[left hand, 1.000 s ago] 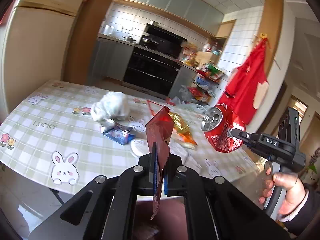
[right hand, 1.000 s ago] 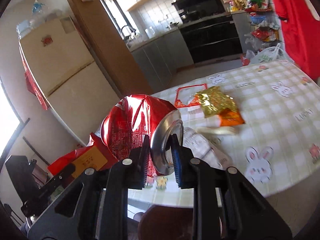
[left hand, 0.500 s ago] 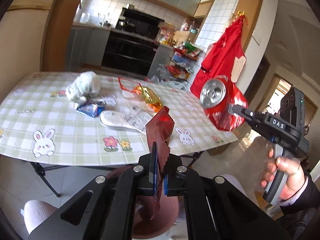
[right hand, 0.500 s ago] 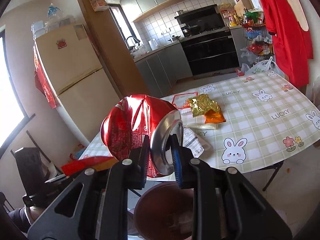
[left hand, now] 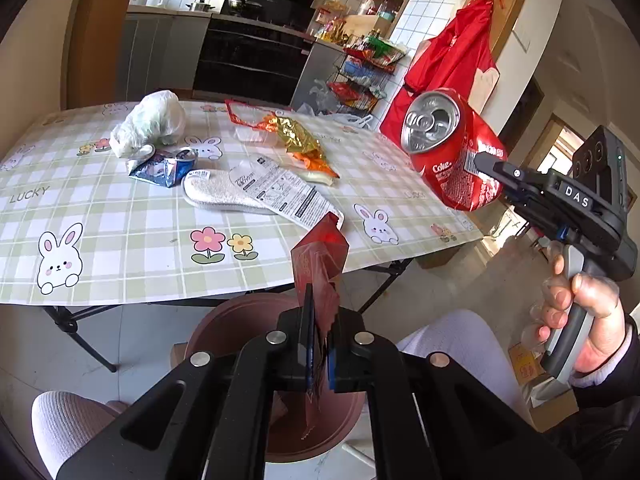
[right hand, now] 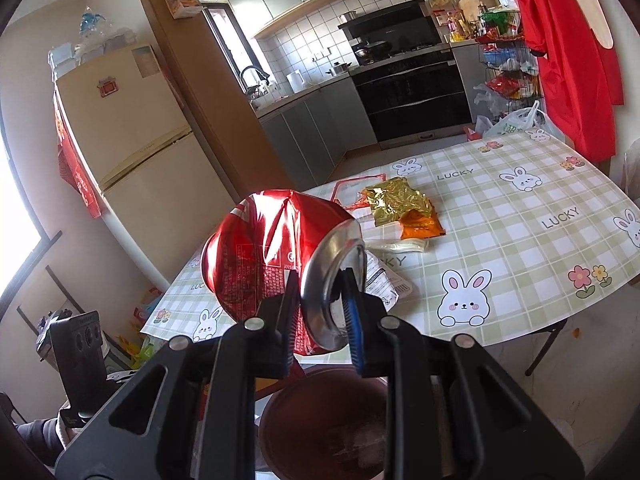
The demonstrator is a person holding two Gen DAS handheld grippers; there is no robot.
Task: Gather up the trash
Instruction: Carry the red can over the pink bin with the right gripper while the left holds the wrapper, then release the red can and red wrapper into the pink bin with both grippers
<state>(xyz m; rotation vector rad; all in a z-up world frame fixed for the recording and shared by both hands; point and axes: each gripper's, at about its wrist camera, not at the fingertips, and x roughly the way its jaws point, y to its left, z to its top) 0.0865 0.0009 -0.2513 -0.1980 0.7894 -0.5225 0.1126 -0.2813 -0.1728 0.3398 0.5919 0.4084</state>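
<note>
Now we have both pieces of trash off the table and out toward the brown bin on the floor below its near edge; our left gripper is pinched almost fully closed on a thin red wrapper, which stands up between the pads and hangs down behind them over the bin's mouth; our right gripper is clamped on the rim end of a crushed red can, jaws only a little apart, the can held out in the air beside the table edge and above the bin in the right wrist view.

To do the drop well, we judge the wrapper should go first, since it looks to sit already over the opening; we would lower it so its tail is inside the rim before letting go, because a light foil piece could flutter and land on the floor; then we would bring the can across until it is plainly above the bin's middle and open wide enough that the dented rim does not catch on a pad.

More remains on the cloth: a gold snack bag, a white plastic bag, a blue wrapper and a printed packet.
</note>
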